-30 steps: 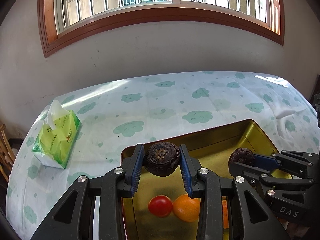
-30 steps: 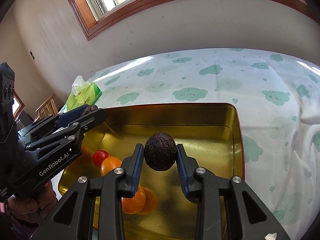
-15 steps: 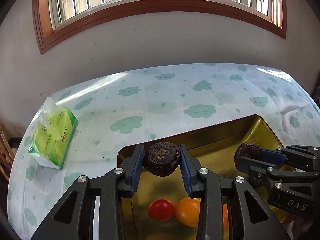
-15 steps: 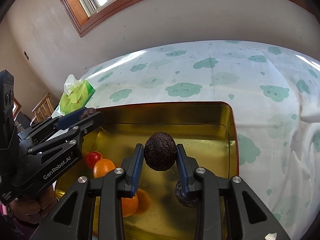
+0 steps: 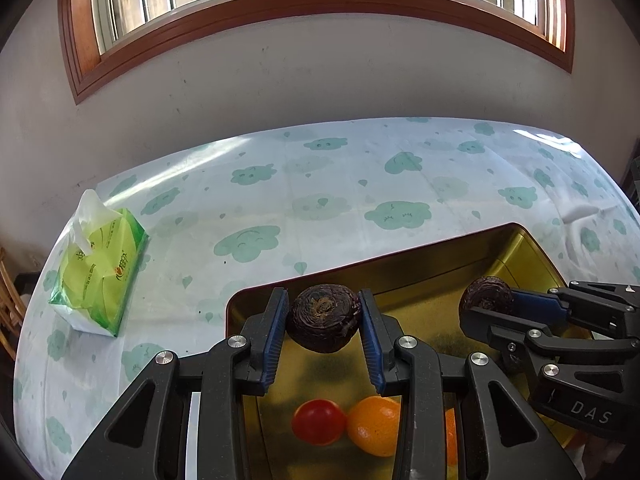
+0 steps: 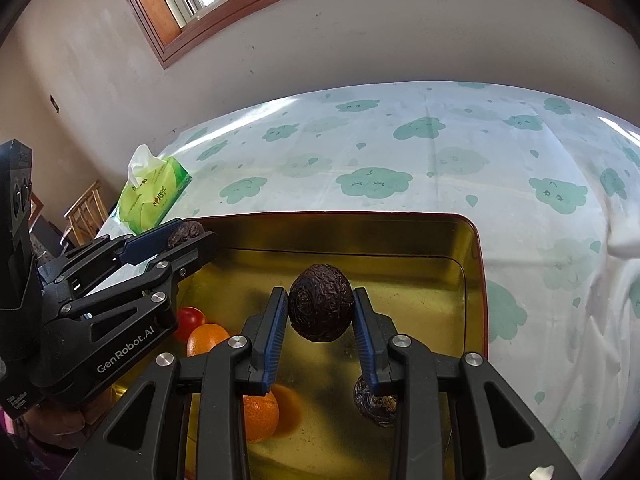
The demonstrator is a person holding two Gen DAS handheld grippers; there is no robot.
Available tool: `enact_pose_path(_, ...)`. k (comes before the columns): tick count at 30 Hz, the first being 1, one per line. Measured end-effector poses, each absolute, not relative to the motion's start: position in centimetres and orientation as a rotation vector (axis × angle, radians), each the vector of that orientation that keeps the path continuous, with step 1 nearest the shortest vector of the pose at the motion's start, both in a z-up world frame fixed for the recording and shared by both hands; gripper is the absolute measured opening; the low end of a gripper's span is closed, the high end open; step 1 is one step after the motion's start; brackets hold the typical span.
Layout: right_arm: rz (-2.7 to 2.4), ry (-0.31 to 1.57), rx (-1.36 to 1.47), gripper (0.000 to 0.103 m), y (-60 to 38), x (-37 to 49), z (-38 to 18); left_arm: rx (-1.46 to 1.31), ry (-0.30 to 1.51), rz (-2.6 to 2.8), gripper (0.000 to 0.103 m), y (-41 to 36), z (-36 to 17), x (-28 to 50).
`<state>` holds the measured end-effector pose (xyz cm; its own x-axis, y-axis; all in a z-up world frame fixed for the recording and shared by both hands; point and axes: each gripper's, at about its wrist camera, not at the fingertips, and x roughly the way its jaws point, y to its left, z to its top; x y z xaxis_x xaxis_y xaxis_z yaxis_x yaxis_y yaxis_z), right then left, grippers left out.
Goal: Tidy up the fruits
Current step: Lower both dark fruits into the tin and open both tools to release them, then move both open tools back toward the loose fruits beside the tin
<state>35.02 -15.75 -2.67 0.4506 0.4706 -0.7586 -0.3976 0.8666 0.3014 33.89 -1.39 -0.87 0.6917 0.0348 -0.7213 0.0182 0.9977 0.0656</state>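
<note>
My left gripper [image 5: 323, 322] is shut on a dark wrinkled fruit [image 5: 323, 320], held above the gold tray [image 5: 420, 276]. My right gripper [image 6: 320, 314] is shut on a second dark wrinkled fruit [image 6: 320, 308], also held above the tray [image 6: 360, 236]. Each gripper shows in the other's view: the right one [image 5: 486, 300] at the right, the left one [image 6: 188, 234] at the left. In the tray lie a red tomato [image 5: 318, 422], an orange [image 5: 374, 424], another orange [image 6: 260, 416] and a third dark fruit [image 6: 374, 404].
A green tissue pack [image 5: 98, 272] lies on the cloud-print tablecloth [image 5: 320, 200] to the left of the tray. A wall with a wood-framed window runs behind the table. A wooden chair [image 6: 86, 212] stands off the table's left end.
Both grippers have risen and drawn back a little with their fruits still held. The tray sits lower in both views and the third dark fruit has come into sight.
</note>
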Motion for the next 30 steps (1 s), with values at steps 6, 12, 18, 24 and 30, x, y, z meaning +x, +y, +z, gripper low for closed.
enact_pose_path(6, 0.538, 0.973, 0.079, 0.03, -15.6, 35.1, -2.9, 0.061, 0.823, 0.012, 0.036, -1.3, -1.0, 34.0)
enact_pose_path(12, 0.526, 0.971, 0.099, 0.033, -15.7, 35.3, -2.9, 0.065, 0.826, 0.024, 0.037, -1.2, -1.1, 34.1)
enact_pose_path(18, 0.529, 0.933, 0.133, 0.04, -16.4, 34.9, -2.3, 0.078, 0.804, 0.054, 0.057, -1.2, -0.7, 33.9)
enact_pose_path(24, 0.588, 0.802, 0.239, 0.043, -19.9, 31.7, 0.2, 0.069, 0.709, 0.022, 0.065, -1.2, 1.2, 31.5)
enact_pose_path(30, 0.712, 0.751, 0.211, 0.044, -24.0, 24.5, 1.7, -0.049, 0.559, 0.042, 0.074, 1.4, 3.0, 25.3)
